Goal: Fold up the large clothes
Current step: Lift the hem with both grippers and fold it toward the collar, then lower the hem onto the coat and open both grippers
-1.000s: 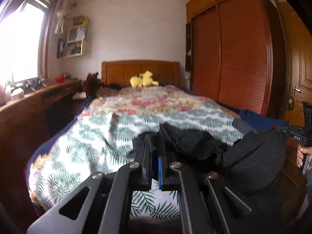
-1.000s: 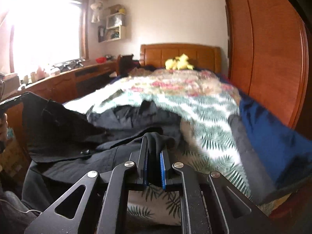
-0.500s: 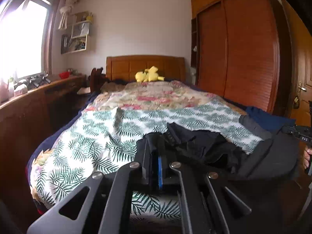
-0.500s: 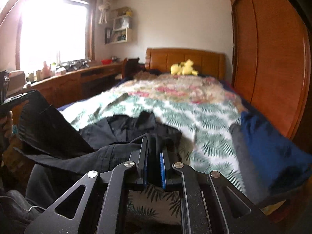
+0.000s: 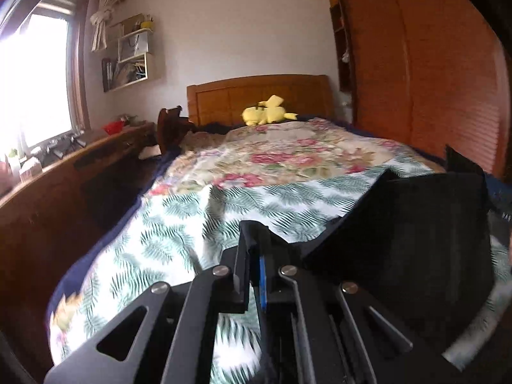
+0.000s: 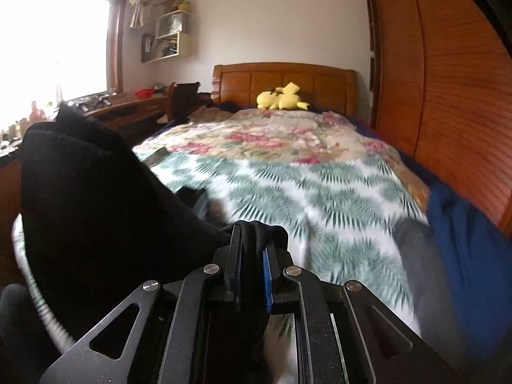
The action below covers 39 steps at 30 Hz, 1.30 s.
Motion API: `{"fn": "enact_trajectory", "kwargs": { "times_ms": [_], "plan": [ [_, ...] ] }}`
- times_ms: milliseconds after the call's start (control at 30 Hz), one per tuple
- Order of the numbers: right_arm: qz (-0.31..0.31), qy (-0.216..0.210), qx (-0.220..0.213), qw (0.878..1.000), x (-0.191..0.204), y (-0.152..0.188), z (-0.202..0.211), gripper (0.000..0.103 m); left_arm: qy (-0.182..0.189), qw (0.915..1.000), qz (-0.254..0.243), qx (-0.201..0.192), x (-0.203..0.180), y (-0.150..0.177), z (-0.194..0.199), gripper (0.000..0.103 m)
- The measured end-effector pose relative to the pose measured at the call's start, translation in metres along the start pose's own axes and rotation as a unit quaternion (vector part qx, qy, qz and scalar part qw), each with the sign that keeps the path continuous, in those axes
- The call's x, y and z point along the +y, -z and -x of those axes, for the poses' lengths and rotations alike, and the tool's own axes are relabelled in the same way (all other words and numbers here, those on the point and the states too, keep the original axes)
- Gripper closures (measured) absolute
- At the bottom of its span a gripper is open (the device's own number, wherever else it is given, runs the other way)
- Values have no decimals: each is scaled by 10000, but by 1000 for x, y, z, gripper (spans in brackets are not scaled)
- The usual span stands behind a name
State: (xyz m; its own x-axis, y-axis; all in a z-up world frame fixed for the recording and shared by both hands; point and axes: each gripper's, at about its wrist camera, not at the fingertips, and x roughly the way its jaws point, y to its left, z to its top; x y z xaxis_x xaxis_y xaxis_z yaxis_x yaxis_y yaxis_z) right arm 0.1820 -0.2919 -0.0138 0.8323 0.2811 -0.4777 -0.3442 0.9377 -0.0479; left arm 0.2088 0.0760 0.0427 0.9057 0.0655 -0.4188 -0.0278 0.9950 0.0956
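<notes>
A large black garment (image 5: 412, 240) hangs stretched between my two grippers above the foot of the bed. My left gripper (image 5: 256, 256) is shut on one edge of it; the cloth runs off to the right. My right gripper (image 6: 252, 249) is shut on the other edge, and the black garment (image 6: 96, 198) spreads to the left in that view. The cloth is lifted off the leaf-print bedspread (image 5: 198, 224), also seen in the right wrist view (image 6: 320, 198). The garment's lower part is hidden below both views.
The bed has a floral quilt (image 5: 288, 153), a wooden headboard (image 5: 256, 96) and a yellow plush toy (image 5: 265, 113). A wooden desk (image 5: 64, 172) runs along the left. A wardrobe (image 6: 448, 96) stands at the right. A blue sheet (image 6: 464, 240) lies at the right edge.
Both grippers have risen and tilted up with the black garment. The cloth has come off the bedspread and now hangs taut between them.
</notes>
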Motion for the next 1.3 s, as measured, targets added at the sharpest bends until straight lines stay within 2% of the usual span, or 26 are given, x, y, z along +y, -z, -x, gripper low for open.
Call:
{"fn": "enact_trajectory", "kwargs": {
  "times_ms": [167,300,467,667,733,833,933,1000,1033,1067,1167,1300],
  "plan": [
    [-30,303,125,9995,-17,-45,-76,95,-179,9998,-74,81,-6,-24,-60,101],
    [-118,529,303,9981,-26,-66,-124,95,-306,9993,-145,163,-7,-33,-95,101],
    [-155,841,669,9941,-31,-67,-170,95,-332,9988,-231,267,-13,-36,-127,101],
    [-382,974,983,9896,-40,-57,-207,95,-272,9984,-239,433,-16,-28,-151,100],
    [-387,1007,1036,9887,-40,-56,-215,95,-170,9983,-169,541,-14,-27,-159,100],
    [-331,1041,1100,9879,-38,-53,-224,94,63,9955,-88,938,-13,-24,-168,98],
    [-416,1029,1107,9876,-35,-51,-227,85,222,9934,-272,1095,-19,-20,-161,95],
    [-304,1128,1066,9874,-32,-51,-224,68,228,9924,-469,1114,-25,-18,-154,93],
    [-241,1206,1021,9871,-30,-52,-222,52,249,9921,-522,1117,-26,-17,-151,91],
    [-176,1233,961,9875,-28,-53,-217,48,301,9917,-563,1115,-27,-16,-147,89],
    [-160,1066,965,9895,-26,-52,-202,48,247,9924,-595,1046,-26,-18,-139,84],
    [57,791,1000,9918,-12,-38,-172,48,365,9929,-376,1066,-19,-24,-132,81]
  ]
}}
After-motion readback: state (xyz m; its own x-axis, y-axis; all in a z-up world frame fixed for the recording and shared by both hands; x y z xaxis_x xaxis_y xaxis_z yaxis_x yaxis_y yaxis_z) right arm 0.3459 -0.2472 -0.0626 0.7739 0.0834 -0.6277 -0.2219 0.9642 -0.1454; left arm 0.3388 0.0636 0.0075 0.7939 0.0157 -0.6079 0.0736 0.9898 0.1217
